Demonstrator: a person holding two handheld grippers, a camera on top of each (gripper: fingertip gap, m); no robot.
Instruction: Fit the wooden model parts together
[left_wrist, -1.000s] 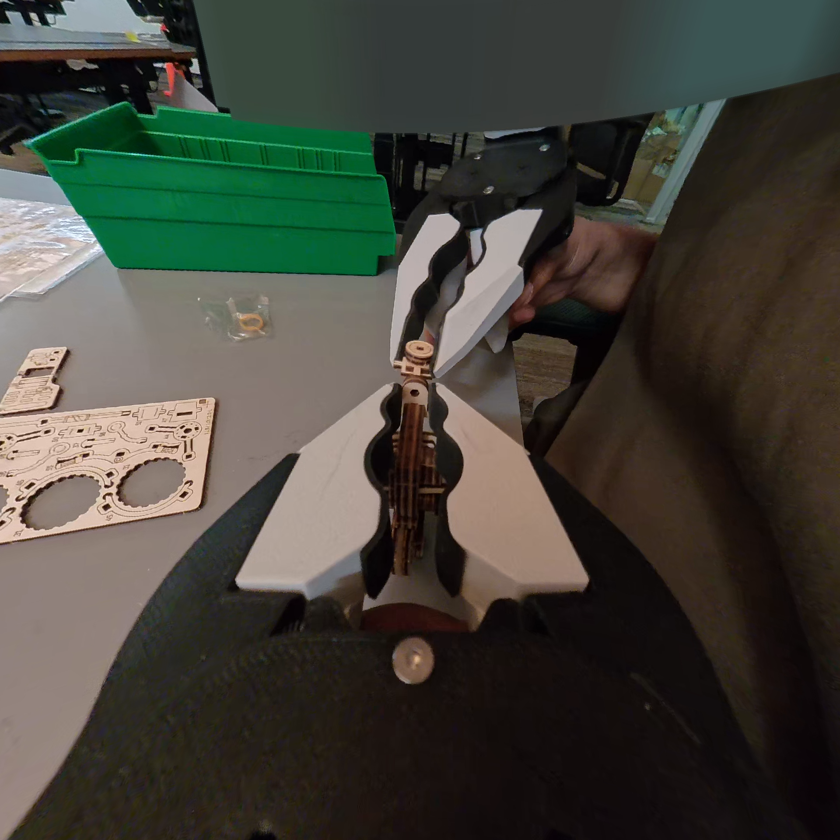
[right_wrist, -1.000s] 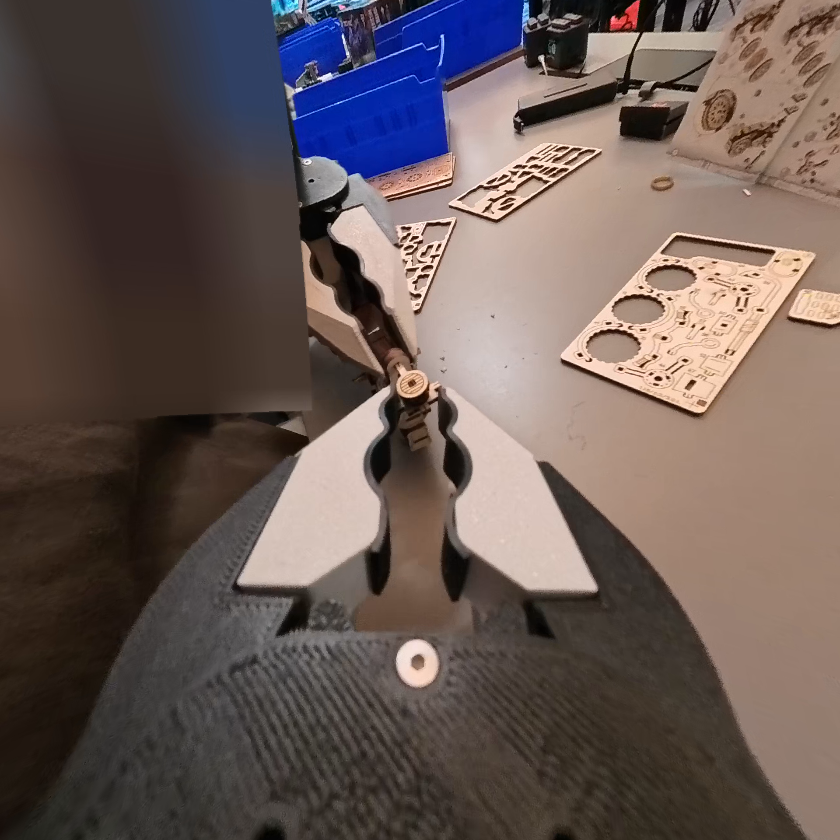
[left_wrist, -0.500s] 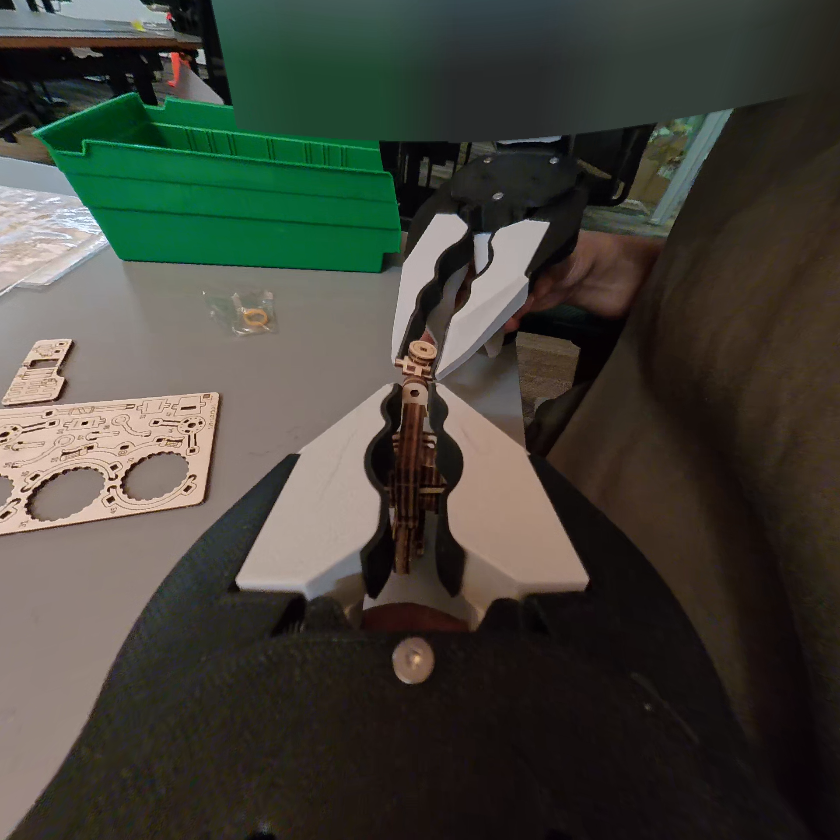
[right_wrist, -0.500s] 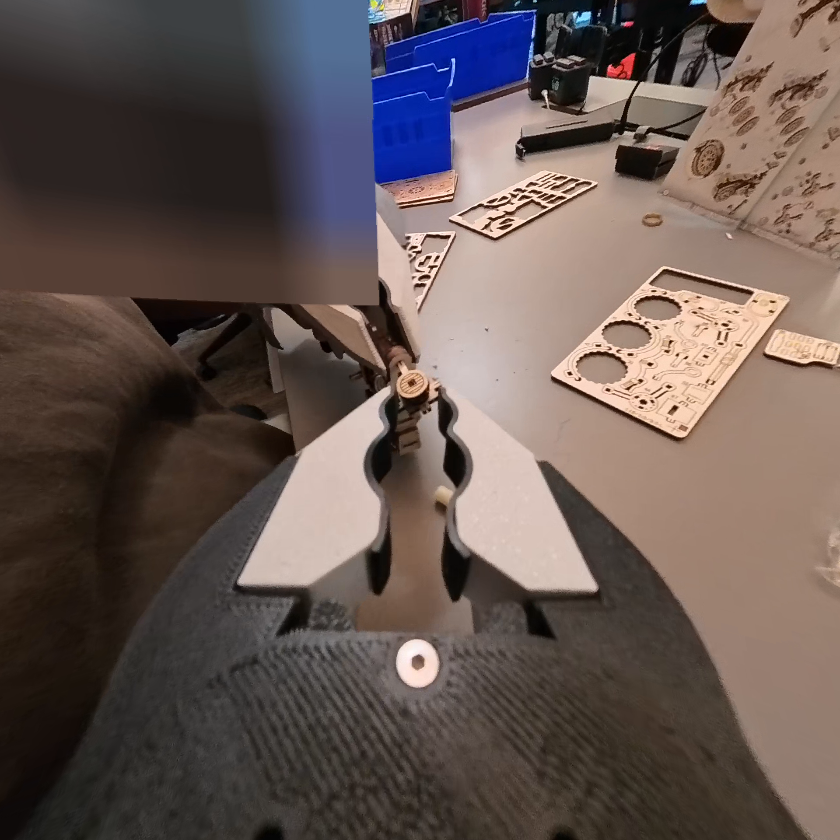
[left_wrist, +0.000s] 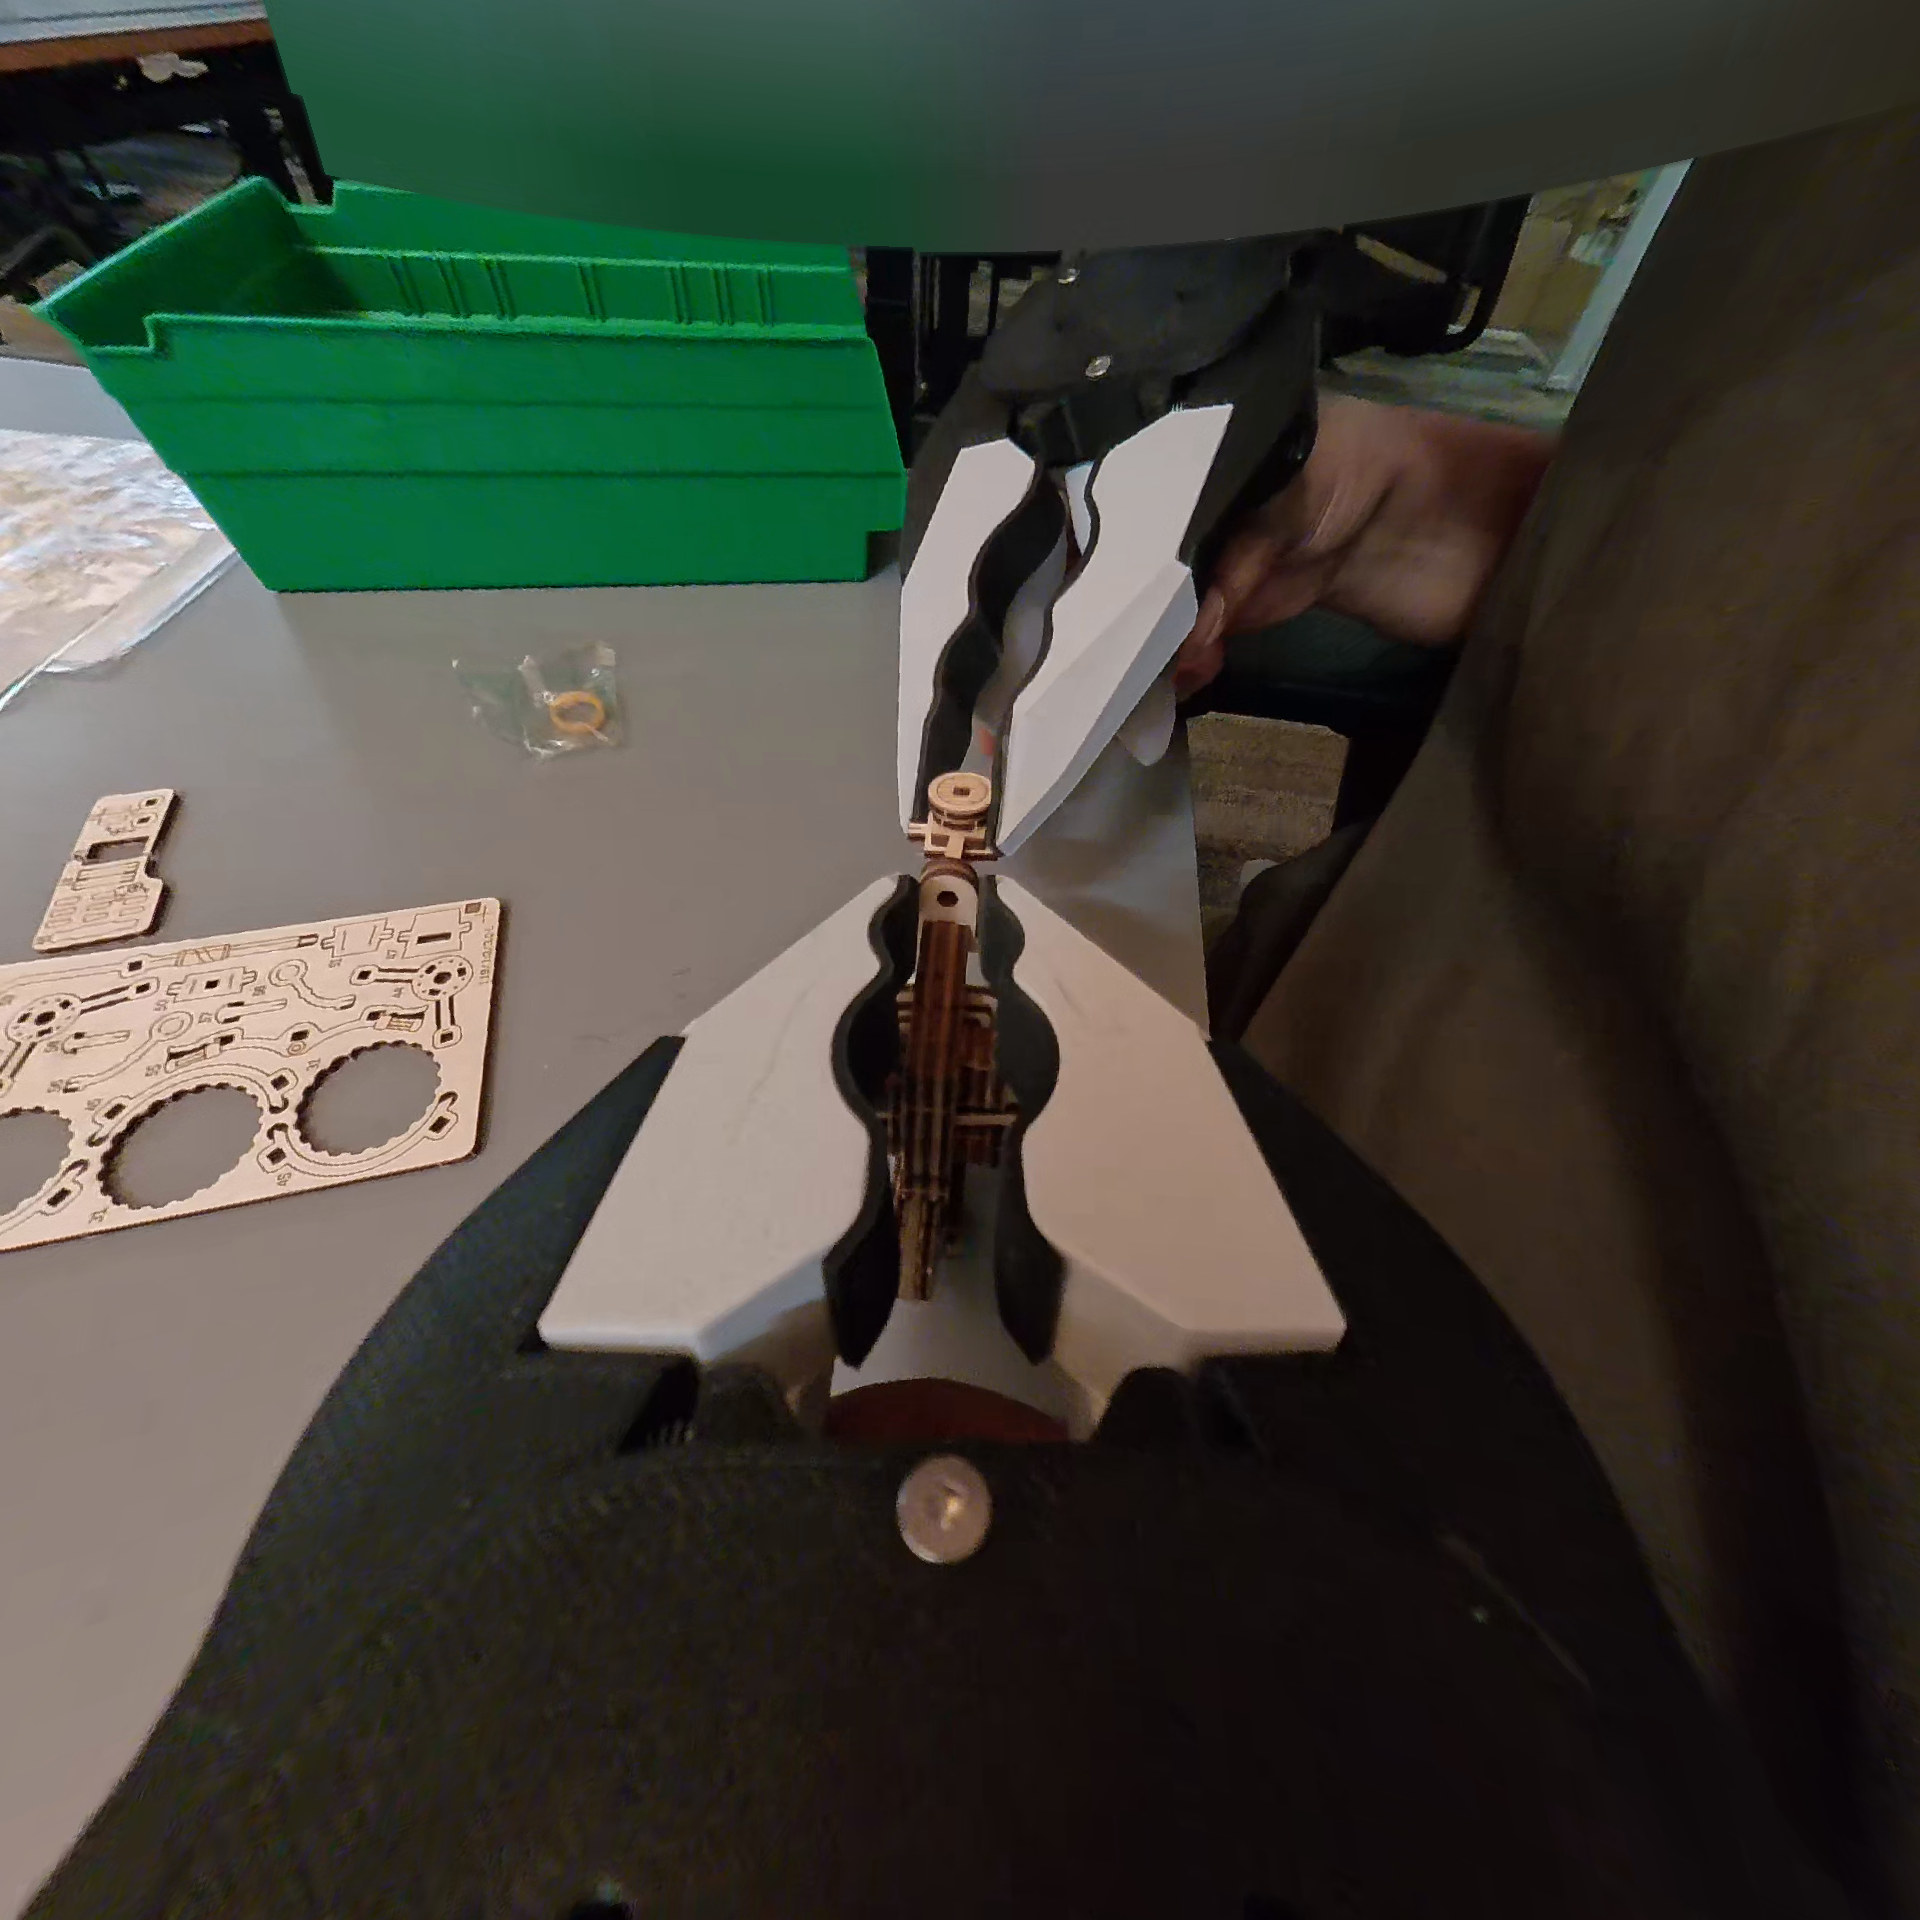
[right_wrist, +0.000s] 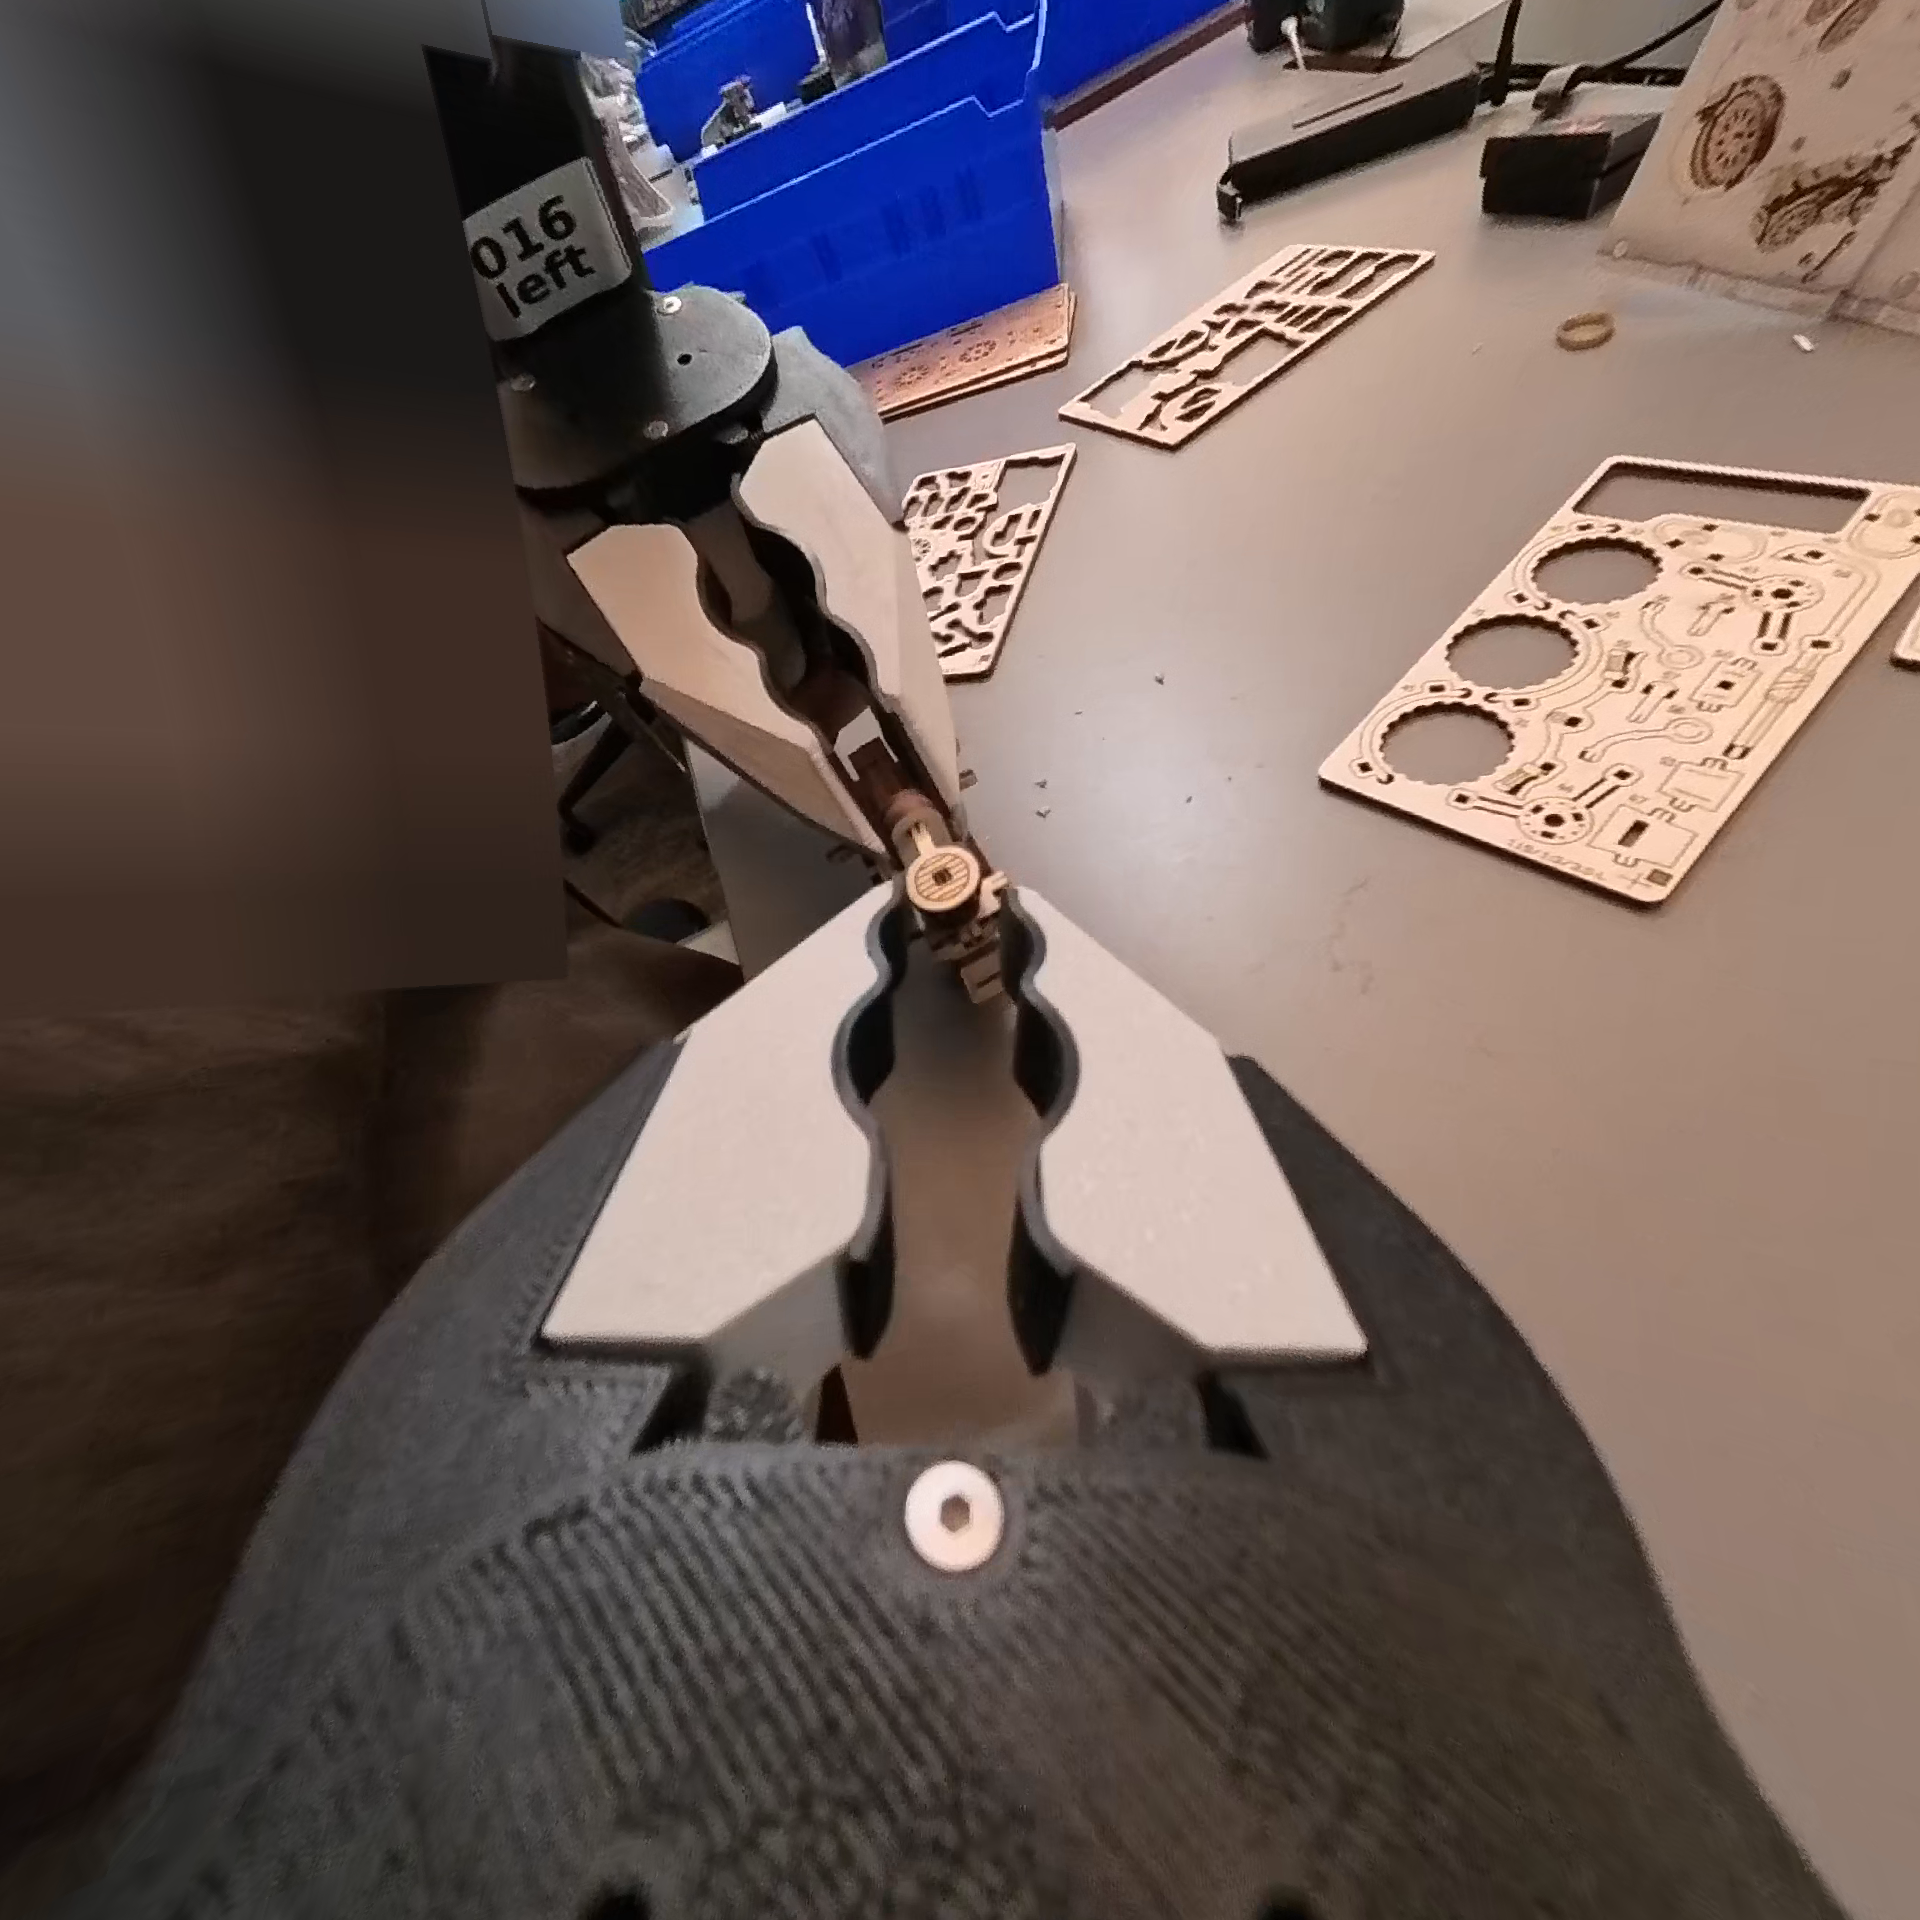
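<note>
Meanwhile, left gripper (left_wrist: 948, 894) stays clamped on layered brown wooden assembly (left_wrist: 940, 1081); right gripper (right_wrist: 951, 914), drawn closer than before, pinches small pale round-capped part (right_wrist: 940, 871) tip-to-tip against it, above grey table (left_wrist: 312, 748).

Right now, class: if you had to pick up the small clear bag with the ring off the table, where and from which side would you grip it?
Probably pinch the bag at a crinkled edge, coming from above: it lies flat on the table, and the ring inside is too thin to clamp.
</note>
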